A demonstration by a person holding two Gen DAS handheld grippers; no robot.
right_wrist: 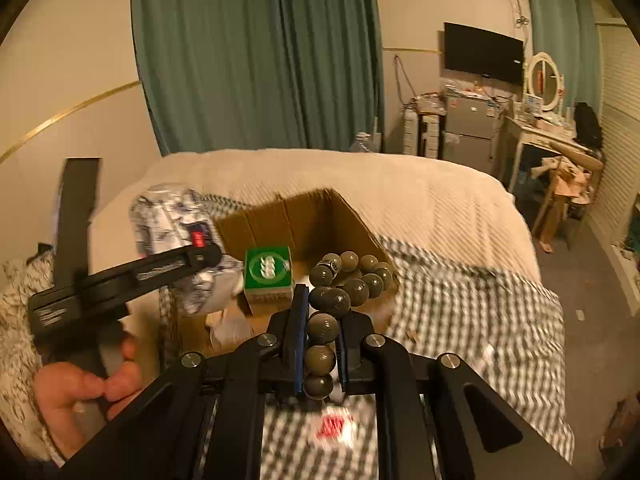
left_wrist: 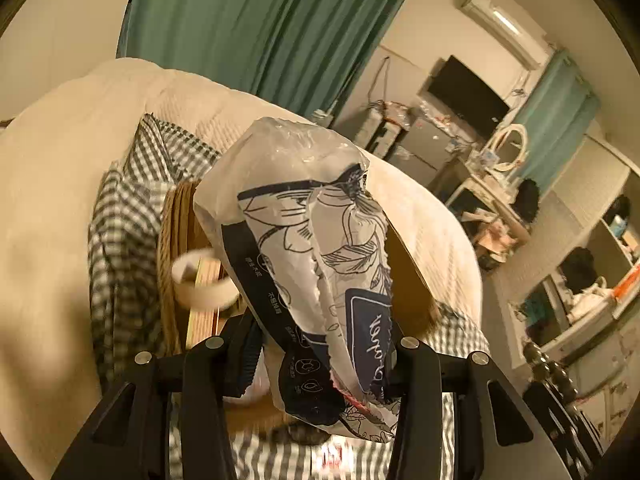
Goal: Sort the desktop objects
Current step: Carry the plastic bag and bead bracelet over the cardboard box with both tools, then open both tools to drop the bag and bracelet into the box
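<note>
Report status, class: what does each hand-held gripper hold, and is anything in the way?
Left hand-held gripper shut on tissue pack. Right hand-held gripper shut on bead bracelet. Both over cardboard box; green box already inside.

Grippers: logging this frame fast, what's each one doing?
Left gripper: shut on tissue pack.
Right gripper: shut on bead bracelet.

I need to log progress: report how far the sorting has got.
Done: a green box and a tape roll already sit in the cardboard box. In hand: the left hand-held gripper is clamped on a tissue pack over the box; the right hand-held gripper pinches a bead bracelet at its edge. Left: both still need releasing inside.
</note>
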